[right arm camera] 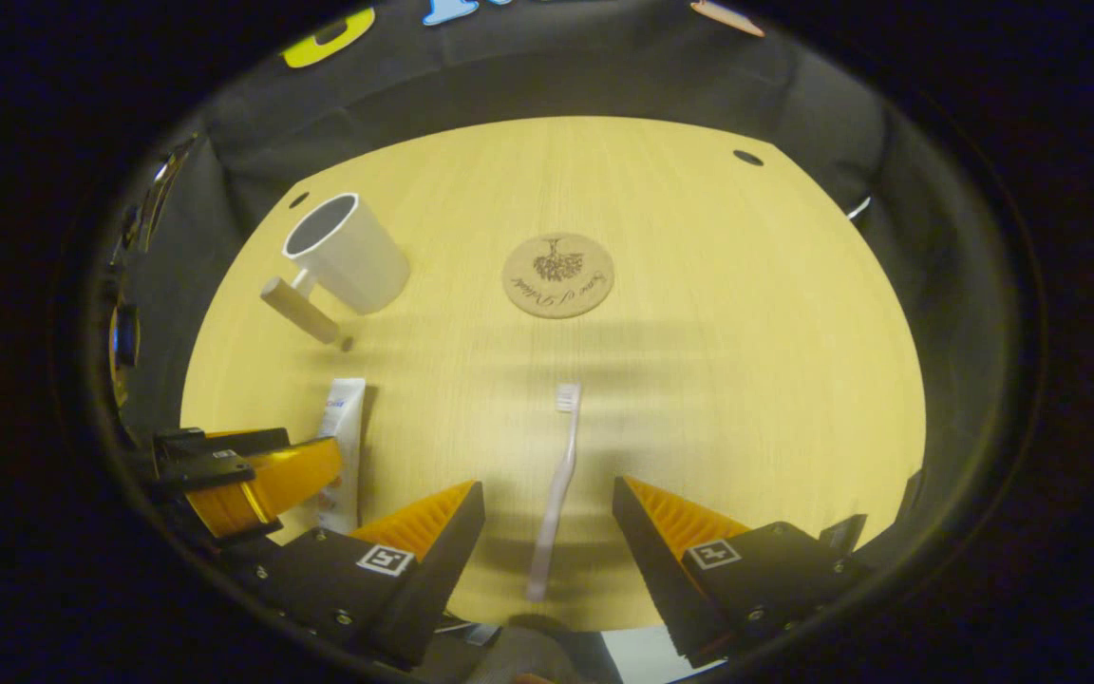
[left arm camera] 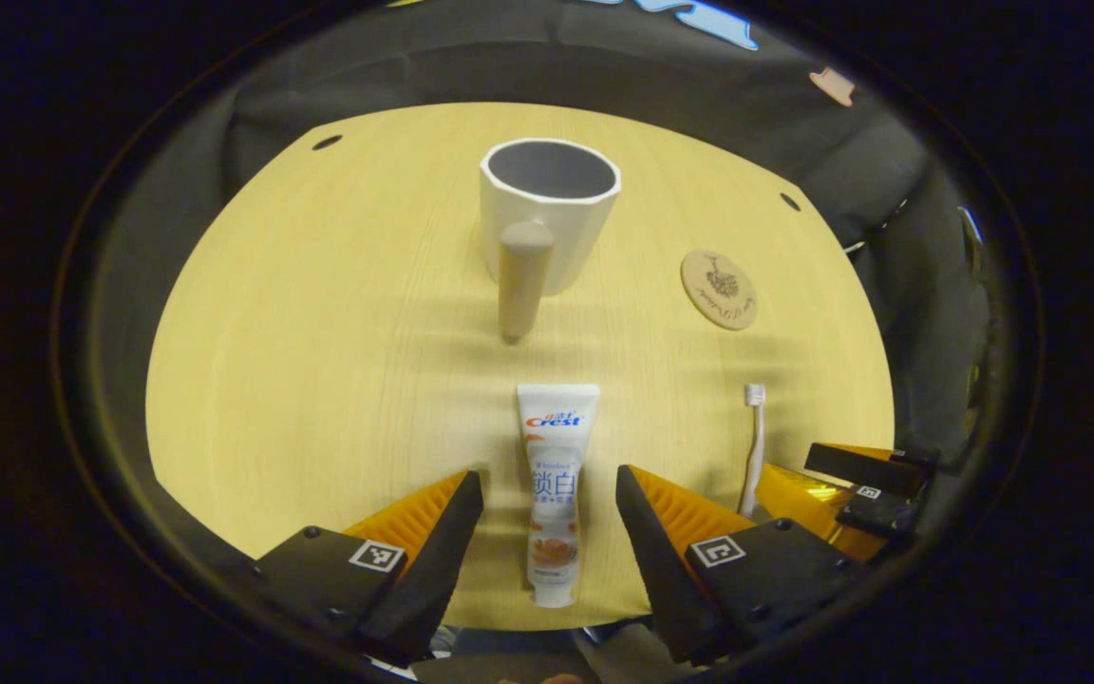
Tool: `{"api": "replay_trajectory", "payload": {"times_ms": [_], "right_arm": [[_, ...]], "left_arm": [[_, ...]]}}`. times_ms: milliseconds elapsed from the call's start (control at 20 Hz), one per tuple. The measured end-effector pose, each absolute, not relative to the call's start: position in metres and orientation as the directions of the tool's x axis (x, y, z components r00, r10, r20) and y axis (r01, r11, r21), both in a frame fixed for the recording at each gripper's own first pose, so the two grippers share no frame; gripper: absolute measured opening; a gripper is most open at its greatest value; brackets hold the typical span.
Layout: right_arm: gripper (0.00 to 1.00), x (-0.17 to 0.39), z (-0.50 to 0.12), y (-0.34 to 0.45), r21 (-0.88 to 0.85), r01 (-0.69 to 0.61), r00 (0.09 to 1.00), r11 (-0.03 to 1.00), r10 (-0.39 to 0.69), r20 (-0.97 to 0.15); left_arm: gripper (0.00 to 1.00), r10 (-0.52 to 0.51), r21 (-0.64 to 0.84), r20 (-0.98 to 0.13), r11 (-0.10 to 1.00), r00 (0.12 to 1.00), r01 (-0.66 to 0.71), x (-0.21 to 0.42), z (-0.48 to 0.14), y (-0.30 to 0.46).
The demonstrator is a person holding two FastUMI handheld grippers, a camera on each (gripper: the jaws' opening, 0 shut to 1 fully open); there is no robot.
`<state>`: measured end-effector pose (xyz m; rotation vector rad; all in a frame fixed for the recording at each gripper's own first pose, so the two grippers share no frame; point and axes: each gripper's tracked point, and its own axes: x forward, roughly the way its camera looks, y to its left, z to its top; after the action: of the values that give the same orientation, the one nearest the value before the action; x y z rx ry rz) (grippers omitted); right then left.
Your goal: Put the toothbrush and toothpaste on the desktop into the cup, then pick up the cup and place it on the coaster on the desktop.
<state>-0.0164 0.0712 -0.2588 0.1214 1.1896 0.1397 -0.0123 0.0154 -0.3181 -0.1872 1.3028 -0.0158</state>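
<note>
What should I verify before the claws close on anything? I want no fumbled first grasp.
1. Left claw open and straddling the toothpaste: ok.
2. Right claw open and straddling the toothbrush: ok.
3. Cup upright, mouth free, nothing seen inside: ok.
4. Coaster bare, apart from the cup: ok.
5. Both items lying flat on the desktop: ok.
6. Claws low enough to pinch: cannot tell.

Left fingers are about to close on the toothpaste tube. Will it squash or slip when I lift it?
The toothpaste tube lies flat between the open left gripper fingers. It looks plump, so probably soft: expect some give. Its glossy skin may slip. The flat crimped end points toward the cup, so it shouldn't roll.
</note>
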Motion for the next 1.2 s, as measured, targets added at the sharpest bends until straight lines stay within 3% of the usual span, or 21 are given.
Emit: {"api": "replay_trajectory", "payload": {"times_ms": [350,500,550,600,650,700,750,800,950,1000,1050,1200], "right_arm": [[0.89,-0.017,-0.278,0.082,0.194,-0.028,0.261,0.981,0.194,-0.945],[0.85,-0.018,-0.283,0.087,0.197,-0.032,0.229,0.98,0.199,-0.953],[0.84,-0.019,-0.285,0.087,0.19,-0.034,0.216,0.981,0.193,-0.957],[0.84,-0.021,-0.289,0.087,0.18,-0.035,0.205,0.983,0.183,-0.961],[0.83,-0.02,-0.291,0.087,0.176,-0.033,0.196,0.984,0.179,-0.964],[0.76,-0.023,-0.292,0.087,0.171,-0.033,0.185,0.985,0.174,-0.967],[0.76,-0.021,-0.292,0.084,0.154,-0.031,0.185,0.988,0.158,-0.97],[0.68,-0.021,-0.293,0.084,0.146,-0.024,0.179,0.989,0.148,-0.973],[0.66,-0.019,-0.296,0.076,0.099,-0.028,0.179,0.995,0.103,-0.978],[0.47,-0.019,-0.296,0.075,0.093,-0.02,0.177,0.995,0.095,-0.98],[0.41,-0.02,-0.293,0.074,0.093,-0.024,0.168,0.995,0.096,-0.981],[0.39,-0.026,-0.296,0.073,0.089,0.003,0.145,0.996,0.087,-0.986]], "left_arm": [[0.94,-0.133,-0.149,-0.976,0.985,0.17,-0.082,-0.021,-0.337,0.007],[0.94,-0.137,-0.15,-0.979,0.985,0.149,-0.08,-0.021,-0.343,0.006],[0.87,-0.139,-0.152,-0.98,0.985,0.141,-0.08,-0.021,-0.344,0.006],[0.87,-0.133,-0.144,-0.983,0.986,0.126,-0.083,-0.023,-0.346,0.008],[0.8,-0.128,-0.139,-0.984,0.987,0.124,-0.078,-0.022,-0.347,0.01],[0.75,-0.125,-0.135,-0.985,0.988,0.123,-0.074,-0.021,-0.347,0.011],[0.78,-0.124,-0.133,-0.985,0.988,0.117,-0.072,-0.022,-0.347,0.011],[0.75,-0.126,-0.134,-0.985,0.989,0.117,-0.064,-0.021,-0.348,0.011],[0.68,-0.112,-0.116,-0.987,0.993,0.114,-0.032,-0.02,-0.349,0.013],[0.64,-0.112,-0.115,-0.988,0.993,0.11,-0.027,-0.02,-0.35,0.012],[0.59,-0.106,-0.109,-0.988,0.994,0.113,-0.021,-0.018,-0.35,0.014],[0.48,-0.103,-0.106,-0.989,0.994,0.11,-0.02,-0.019,-0.35,0.017]]}}
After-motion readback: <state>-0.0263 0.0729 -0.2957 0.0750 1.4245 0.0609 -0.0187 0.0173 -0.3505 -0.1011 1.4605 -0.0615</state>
